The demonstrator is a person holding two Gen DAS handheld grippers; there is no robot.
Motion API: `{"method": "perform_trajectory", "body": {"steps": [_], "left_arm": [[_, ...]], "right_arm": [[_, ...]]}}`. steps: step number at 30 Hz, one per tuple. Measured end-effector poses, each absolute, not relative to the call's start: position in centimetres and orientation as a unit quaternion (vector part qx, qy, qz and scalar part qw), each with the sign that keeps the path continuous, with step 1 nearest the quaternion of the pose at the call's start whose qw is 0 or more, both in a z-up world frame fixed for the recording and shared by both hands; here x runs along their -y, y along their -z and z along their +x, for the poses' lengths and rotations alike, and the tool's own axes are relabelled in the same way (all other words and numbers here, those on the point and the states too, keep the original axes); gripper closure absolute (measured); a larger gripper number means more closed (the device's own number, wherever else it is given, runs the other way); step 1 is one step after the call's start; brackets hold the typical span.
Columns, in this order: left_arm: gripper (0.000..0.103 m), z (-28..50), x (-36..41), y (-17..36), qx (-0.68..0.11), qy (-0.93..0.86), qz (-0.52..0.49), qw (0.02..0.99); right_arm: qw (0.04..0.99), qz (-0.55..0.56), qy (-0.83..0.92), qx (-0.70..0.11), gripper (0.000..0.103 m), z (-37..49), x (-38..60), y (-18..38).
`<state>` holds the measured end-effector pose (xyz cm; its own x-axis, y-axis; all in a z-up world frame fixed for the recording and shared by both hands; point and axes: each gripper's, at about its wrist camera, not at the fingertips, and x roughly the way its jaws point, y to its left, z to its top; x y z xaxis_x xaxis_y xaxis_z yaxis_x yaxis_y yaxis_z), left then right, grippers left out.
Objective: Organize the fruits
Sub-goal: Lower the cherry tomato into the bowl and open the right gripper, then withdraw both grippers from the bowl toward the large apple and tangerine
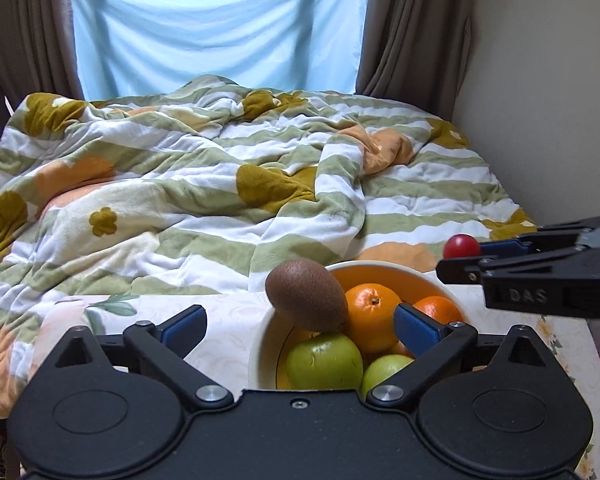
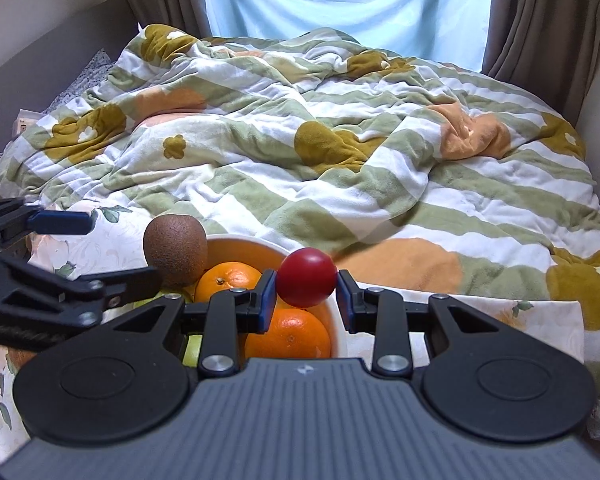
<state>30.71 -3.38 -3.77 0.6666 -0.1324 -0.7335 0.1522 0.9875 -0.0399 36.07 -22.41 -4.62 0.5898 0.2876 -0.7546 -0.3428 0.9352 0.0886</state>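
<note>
The right claw (image 2: 306,289) grips a red tomato (image 2: 307,277) above the bowl (image 1: 260,344); the left claw (image 1: 298,322) hangs released, the kiwi (image 1: 306,301) between its fingers.

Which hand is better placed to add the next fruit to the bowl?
Right. Its tongs hold the red fruit above the bowl. The left tongs are open and empty, by the kiwi.
</note>
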Motion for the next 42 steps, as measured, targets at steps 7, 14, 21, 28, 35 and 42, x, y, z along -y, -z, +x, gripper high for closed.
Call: {"method": "perform_trajectory", "body": {"steps": [7,14,21,28,35,42], "left_arm": [[0.000,28.3,3.5,3.6,-0.395,0.058,0.037,0.916],[0.000,27.1,2.6,3.7,-0.391,0.046,0.033,0.919],[0.000,26.1,1.9,3.9,-0.394,0.046,0.026,0.918],[0.000,24.5,1.5,2.7,-0.384,0.057,0.009,0.922],[0.000,22.2,1.8,0.2,-0.356,0.054,0.009,0.933],[0.000,18.3,2.2,-1.9,-0.325,0.036,-0.006,0.945]], "right_arm": [[0.888,-0.040,-0.192,-0.417,0.056,37.0,21.8,5.7],[0.881,-0.035,-0.199,-0.429,0.056,37.7,21.2,7.1],[0.889,-0.019,-0.185,-0.419,0.014,37.2,21.3,6.8],[0.900,-0.017,-0.151,-0.408,0.003,35.7,21.8,5.4],[0.913,-0.007,-0.134,-0.386,0.003,32.3,23.2,1.9],[0.925,-0.041,-0.127,-0.356,0.003,27.4,23.9,-1.3]]}}
